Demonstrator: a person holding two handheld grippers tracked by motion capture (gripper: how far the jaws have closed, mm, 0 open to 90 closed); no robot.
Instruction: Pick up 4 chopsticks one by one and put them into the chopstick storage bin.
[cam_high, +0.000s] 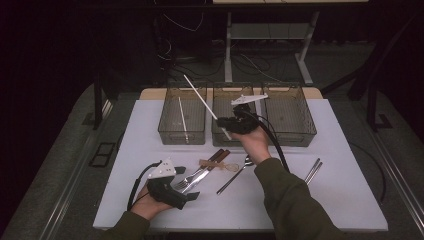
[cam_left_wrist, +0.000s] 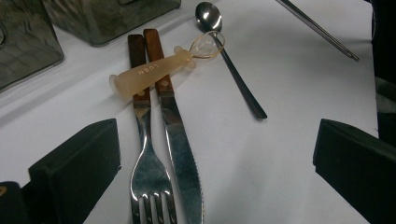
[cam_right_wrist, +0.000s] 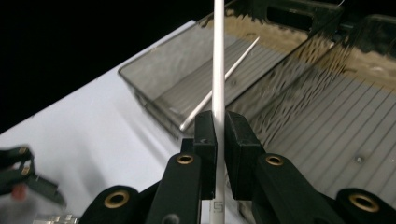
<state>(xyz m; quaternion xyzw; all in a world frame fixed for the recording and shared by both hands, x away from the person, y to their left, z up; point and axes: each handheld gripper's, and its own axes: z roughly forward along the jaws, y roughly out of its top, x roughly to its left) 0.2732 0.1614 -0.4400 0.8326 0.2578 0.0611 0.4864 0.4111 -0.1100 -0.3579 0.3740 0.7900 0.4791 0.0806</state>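
Observation:
My right gripper (cam_high: 226, 123) (cam_right_wrist: 220, 135) is shut on a white chopstick (cam_high: 200, 95) (cam_right_wrist: 218, 65), which it holds tilted above the front of the mesh bins. The stick's far end reaches over the left bin (cam_high: 170, 131). A second white chopstick (cam_high: 183, 120) (cam_right_wrist: 224, 84) lies inside that left bin (cam_right_wrist: 154, 91). My left gripper (cam_high: 186, 183) (cam_left_wrist: 217, 163) rests open on the table near the front left. A fork (cam_left_wrist: 148, 182) and a knife (cam_left_wrist: 180, 140) lie between its jaws, touching neither.
A small beige whisk (cam_left_wrist: 149, 72) lies across the wooden handles of the fork and knife. A spoon (cam_high: 235, 175) (cam_left_wrist: 233, 74) lies beside them. Two metal chopsticks (cam_high: 313, 171) (cam_left_wrist: 322, 32) lie to the right. The middle bin (cam_high: 220, 136) and right bin (cam_high: 292, 135) stand behind.

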